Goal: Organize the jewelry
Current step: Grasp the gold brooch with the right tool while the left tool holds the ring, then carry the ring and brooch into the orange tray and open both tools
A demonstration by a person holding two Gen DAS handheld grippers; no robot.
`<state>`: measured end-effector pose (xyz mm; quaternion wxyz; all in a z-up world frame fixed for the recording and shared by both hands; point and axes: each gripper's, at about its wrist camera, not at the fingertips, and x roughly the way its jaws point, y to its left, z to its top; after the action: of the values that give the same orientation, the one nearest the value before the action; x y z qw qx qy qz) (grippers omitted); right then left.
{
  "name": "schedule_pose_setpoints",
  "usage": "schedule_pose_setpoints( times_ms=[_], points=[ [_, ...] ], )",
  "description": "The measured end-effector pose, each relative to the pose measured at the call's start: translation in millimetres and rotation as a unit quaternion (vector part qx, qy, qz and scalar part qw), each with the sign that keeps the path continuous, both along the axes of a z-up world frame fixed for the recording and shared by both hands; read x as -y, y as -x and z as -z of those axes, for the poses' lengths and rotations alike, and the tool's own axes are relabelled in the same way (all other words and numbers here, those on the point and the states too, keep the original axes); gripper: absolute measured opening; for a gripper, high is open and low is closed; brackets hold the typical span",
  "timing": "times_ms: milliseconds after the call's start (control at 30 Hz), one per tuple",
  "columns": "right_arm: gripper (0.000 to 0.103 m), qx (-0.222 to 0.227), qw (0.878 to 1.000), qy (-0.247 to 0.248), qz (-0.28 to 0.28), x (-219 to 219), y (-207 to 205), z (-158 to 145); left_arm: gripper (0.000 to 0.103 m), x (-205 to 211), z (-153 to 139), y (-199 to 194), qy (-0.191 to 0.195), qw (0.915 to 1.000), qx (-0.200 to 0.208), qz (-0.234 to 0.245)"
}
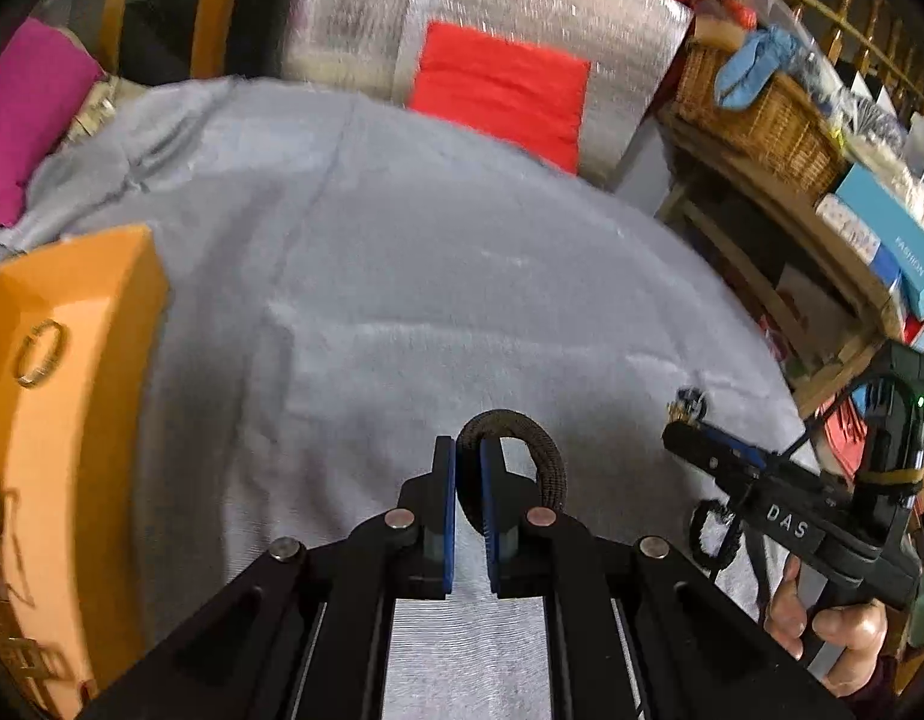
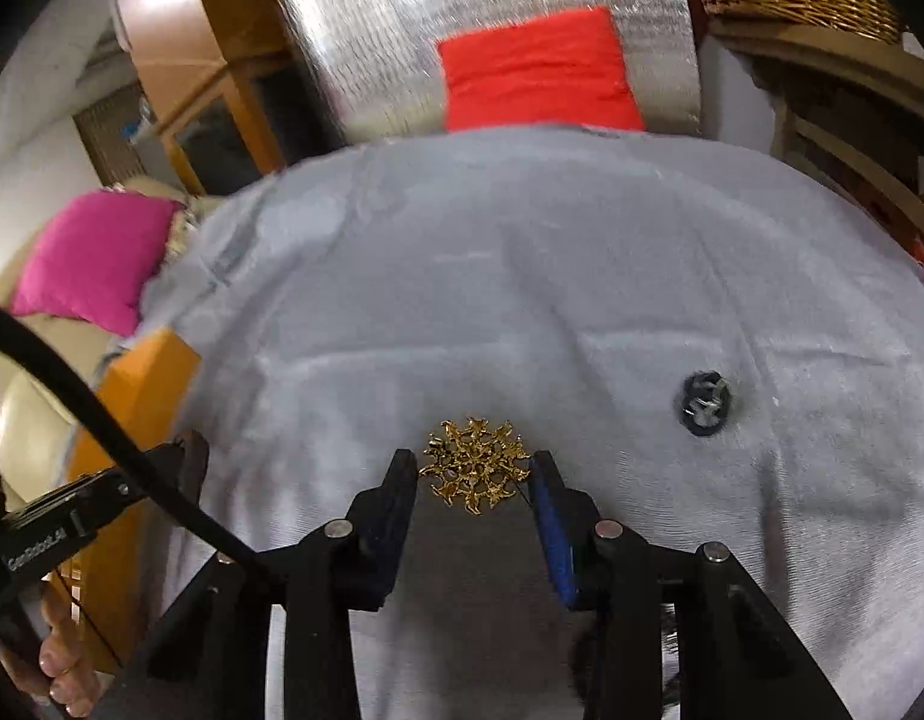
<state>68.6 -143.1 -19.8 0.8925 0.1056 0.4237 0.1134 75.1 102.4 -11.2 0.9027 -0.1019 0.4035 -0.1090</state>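
Observation:
My left gripper is shut on a dark braided ring-shaped bracelet and holds it above the grey cloth. The orange jewelry box stands to its left, with a gold ring and a metal watch band inside. My right gripper is open, its fingers either side of a gold snowflake brooch lying on the cloth. A small dark and silver piece lies to the right of the brooch. The right gripper also shows in the left wrist view.
A grey cloth covers the round table. A red cushion and silver sheet stand behind it, a pink cushion at the left. Wicker basket and boxes fill the shelves on the right. A dark fuzzy loop lies under the right gripper.

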Motion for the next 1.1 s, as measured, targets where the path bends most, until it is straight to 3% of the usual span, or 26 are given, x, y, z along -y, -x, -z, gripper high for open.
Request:
schedule_pose_setpoints(
  times_ms=[233,433,500,600,733,800,933,1100],
  points=[
    [0.041,0.038,0.997,-0.055,-0.048,-41.2,15.8,-29.9,0.008,-59.1,-53.9,46.3,0.0,0.9931,0.096,-0.068],
    [0.041,0.047,0.989,-0.043,-0.135,-128.4,11.4,-64.4,0.008,-131.4,-62.4,82.6,-0.041,0.9795,0.118,-0.158],
    [0.041,0.045,0.985,-0.037,-0.161,-162.9,5.2,-73.3,0.008,-159.7,-50.2,88.7,-0.051,0.9745,0.098,-0.195],
    [0.041,0.03,0.979,-0.036,-0.197,-214.0,-5.9,-82.4,0.008,-195.6,-22.7,85.8,-0.015,0.9741,0.039,-0.222],
    [0.041,-0.033,0.971,-0.033,-0.233,-282.6,-28.4,-80.1,0.008,-216.0,9.1,76.1,0.013,0.9715,-0.018,-0.236],
    [0.041,-0.063,0.966,-0.035,-0.25,-313.8,-38.2,-75.1,0.008,-219.3,21.4,71.9,0.042,0.9701,-0.041,-0.236],
    [0.041,-0.121,0.956,-0.031,-0.266,-364.6,-58.8,-55.7,0.008,-217.7,36.5,67.3,0.049,0.9675,-0.067,-0.239],
    [0.041,-0.184,0.945,-0.025,-0.27,-399.7,-79.6,-17.0,0.008,-232.6,55.0,65.3,0.076,0.9541,-0.105,-0.27]
  ],
)
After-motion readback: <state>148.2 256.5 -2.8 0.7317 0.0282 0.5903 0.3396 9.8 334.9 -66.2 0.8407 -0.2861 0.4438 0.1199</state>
